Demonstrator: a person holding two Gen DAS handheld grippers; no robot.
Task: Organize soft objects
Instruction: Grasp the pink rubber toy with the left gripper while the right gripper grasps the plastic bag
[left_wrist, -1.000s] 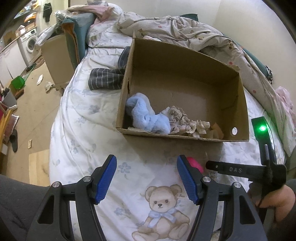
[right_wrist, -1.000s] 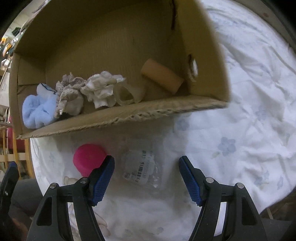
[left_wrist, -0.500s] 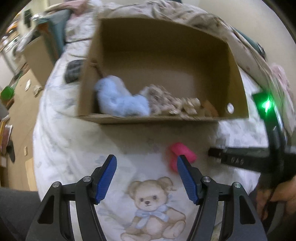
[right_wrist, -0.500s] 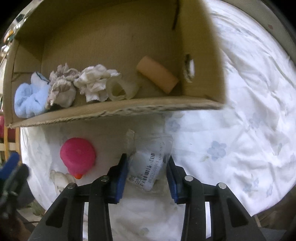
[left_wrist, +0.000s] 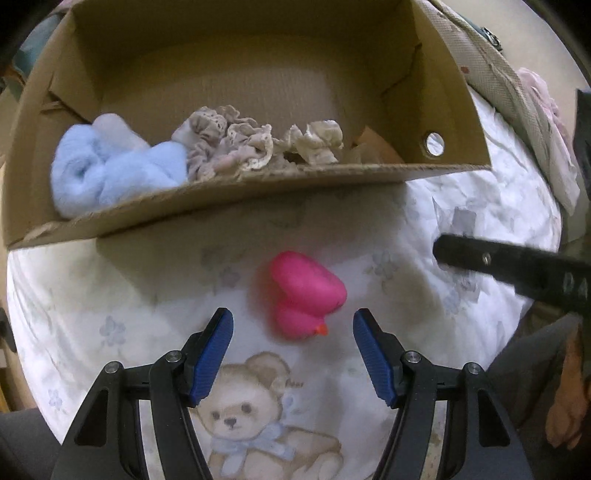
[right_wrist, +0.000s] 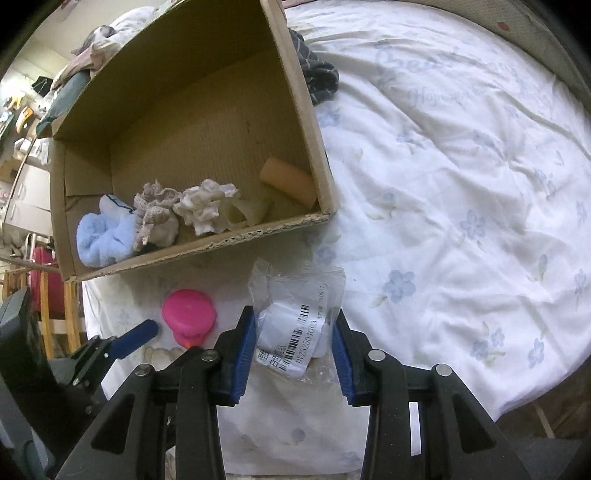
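Brown cardboard box (left_wrist: 258, 192). Inside: pale blue fluffy sock (left_wrist: 110, 173), beige lace-edged cloth (left_wrist: 229, 144), cream crumpled cloth (right_wrist: 205, 206), orange-tan roll (right_wrist: 288, 181). Hot pink toy duck (left_wrist: 303, 295), orange beak. White bedsheet (right_wrist: 461, 184), faint blue flowers, tan teddy-bear print (left_wrist: 251, 417). Clear packet (right_wrist: 295, 325), white label, black barcode. Blue pads (left_wrist: 214, 354), black frame.

This was clearly somebody's bedroom at home. The open brown cardboard box (right_wrist: 192, 147) sat on a bed with a white quilt printed with blue flowers and a teddy bear (left_wrist: 255, 417), rumpled clothes (right_wrist: 92, 51) piled behind the box, cluttered shelves (right_wrist: 18, 110) off to its left.
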